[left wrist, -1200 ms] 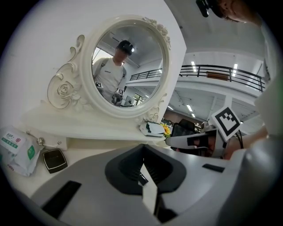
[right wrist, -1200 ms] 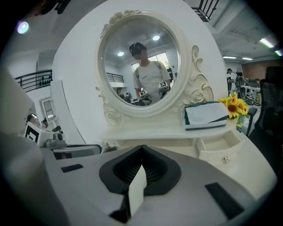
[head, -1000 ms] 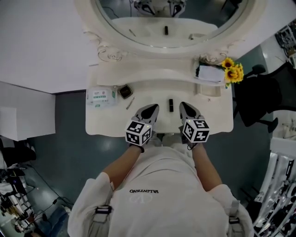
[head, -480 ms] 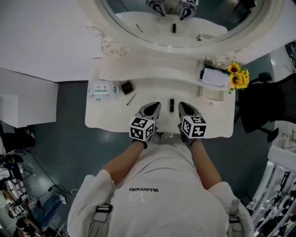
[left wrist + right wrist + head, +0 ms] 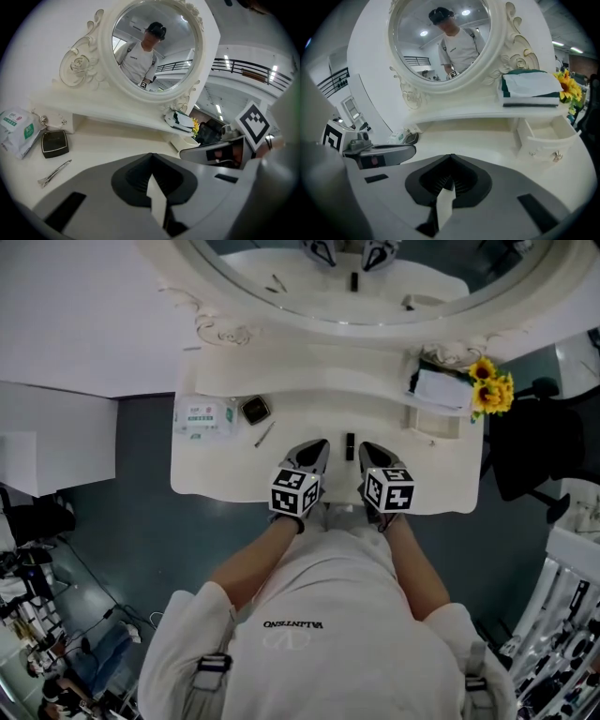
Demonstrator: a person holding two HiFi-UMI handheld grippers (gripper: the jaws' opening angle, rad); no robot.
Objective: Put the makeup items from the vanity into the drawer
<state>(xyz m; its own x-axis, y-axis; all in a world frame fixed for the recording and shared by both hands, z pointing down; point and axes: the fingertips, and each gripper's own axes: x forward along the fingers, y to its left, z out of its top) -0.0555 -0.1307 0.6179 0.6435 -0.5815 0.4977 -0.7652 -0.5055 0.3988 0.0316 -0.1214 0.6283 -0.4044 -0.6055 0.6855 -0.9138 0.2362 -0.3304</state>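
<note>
On the white vanity top (image 5: pixel 216 474) lie a black lipstick tube (image 5: pixel 350 445), a black square compact (image 5: pixel 254 410) and a thin metal hair clip (image 5: pixel 265 435). My left gripper (image 5: pixel 316 446) sits just left of the lipstick, and my right gripper (image 5: pixel 366 449) just right of it. Both are shut and empty near the front edge. The left gripper view shows the compact (image 5: pixel 55 143) and the clip (image 5: pixel 54 172) to the left of its jaws. A small open drawer (image 5: pixel 441 423) is at the right under the shelf, also seen as the drawer (image 5: pixel 546 136) in the right gripper view.
A green and white tissue pack (image 5: pixel 204 415) lies at the left end. A folded cloth (image 5: pixel 441 388) and sunflowers (image 5: pixel 494 390) sit on the right shelf. The oval mirror (image 5: pixel 375 277) rises behind. A dark chair (image 5: pixel 534 442) stands to the right of the vanity.
The head view has shifted a little. Both grippers have drawn slightly closer together on either side of the lipstick, still shut.
</note>
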